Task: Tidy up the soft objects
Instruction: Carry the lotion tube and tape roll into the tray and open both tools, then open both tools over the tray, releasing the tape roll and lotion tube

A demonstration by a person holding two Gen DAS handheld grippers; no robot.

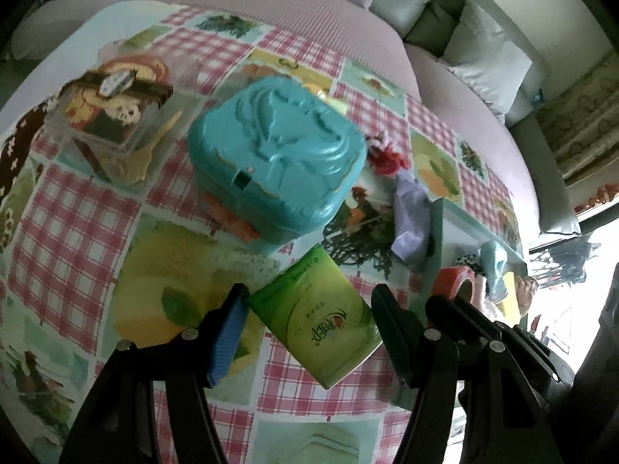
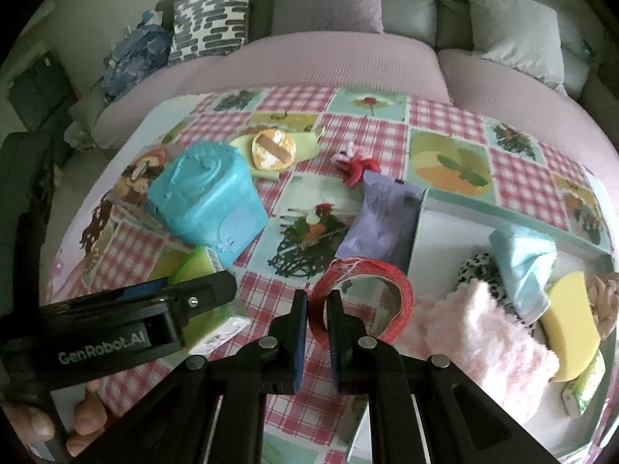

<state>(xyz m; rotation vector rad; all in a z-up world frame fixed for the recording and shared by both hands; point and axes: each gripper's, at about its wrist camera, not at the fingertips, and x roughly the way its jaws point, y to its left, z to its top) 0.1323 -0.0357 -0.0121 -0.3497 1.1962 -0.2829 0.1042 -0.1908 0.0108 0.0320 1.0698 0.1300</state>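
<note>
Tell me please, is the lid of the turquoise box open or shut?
Shut. In the left wrist view the embossed lid sits flat on the turquoise box with no gap showing around its rim.

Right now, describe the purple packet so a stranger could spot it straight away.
Find the white tray on the checked tablecloth. Against its outer left wall lies the purple packet, flat, with a red ribbon flower just beyond it. It is the only lilac thing there, printed with small dark text.
</note>
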